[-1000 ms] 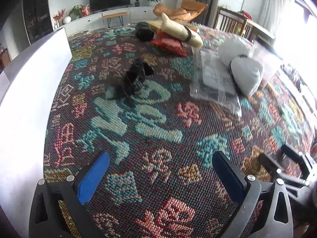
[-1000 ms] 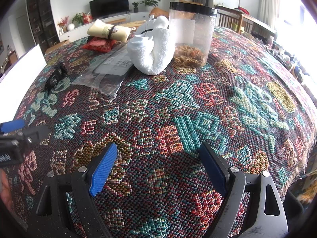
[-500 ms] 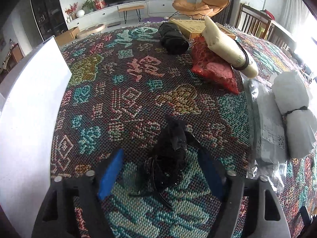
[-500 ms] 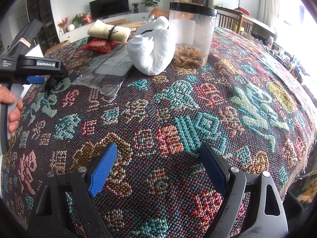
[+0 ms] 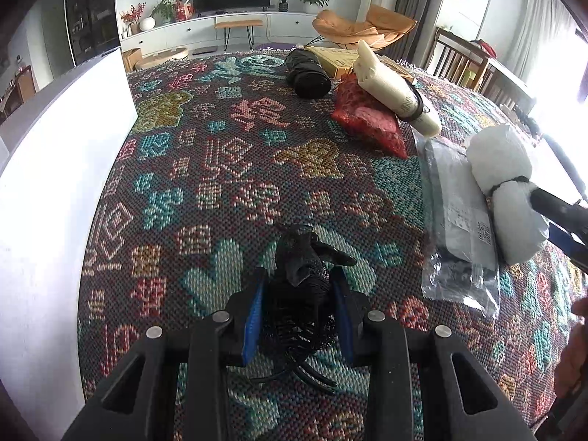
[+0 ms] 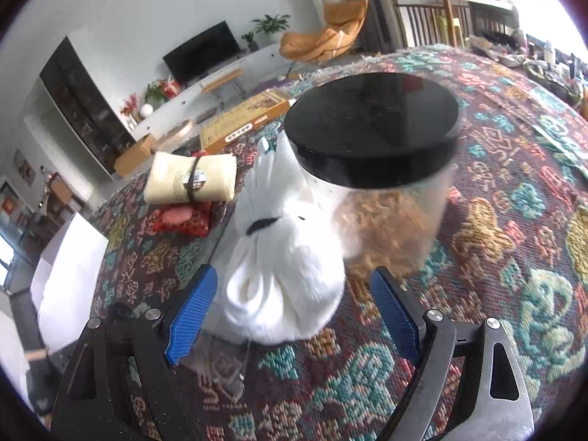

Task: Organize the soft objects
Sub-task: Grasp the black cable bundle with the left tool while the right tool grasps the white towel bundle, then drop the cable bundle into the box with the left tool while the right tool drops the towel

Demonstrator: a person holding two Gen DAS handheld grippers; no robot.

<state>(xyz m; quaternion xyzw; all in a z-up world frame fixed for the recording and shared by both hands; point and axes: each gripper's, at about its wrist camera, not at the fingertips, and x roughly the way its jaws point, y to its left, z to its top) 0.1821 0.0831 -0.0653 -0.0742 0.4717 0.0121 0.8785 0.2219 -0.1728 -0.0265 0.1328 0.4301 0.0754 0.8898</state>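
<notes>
Currently, left gripper [image 5: 298, 303]: its blue-padded fingers are closed in on a black mesh bundle [image 5: 299, 286], pressing it from both sides on the patterned tablecloth [image 5: 220, 169].
Right gripper [image 6: 292, 308]: jaws spread wide, one pad on each side of a rolled white towel [image 6: 283, 275]; whether the pads touch it cannot be told.
White towel: tied with a black band, lying against a clear jar with a black lid [image 6: 371, 128].
Clear plastic bag [image 5: 455, 228]: flat on the cloth, partly under the towel.
Far side of table: a cream roll with a dark band [image 5: 397, 92] rests on a red packet [image 5: 367, 121]; a black roll [image 5: 308, 73] lies just beside them.
</notes>
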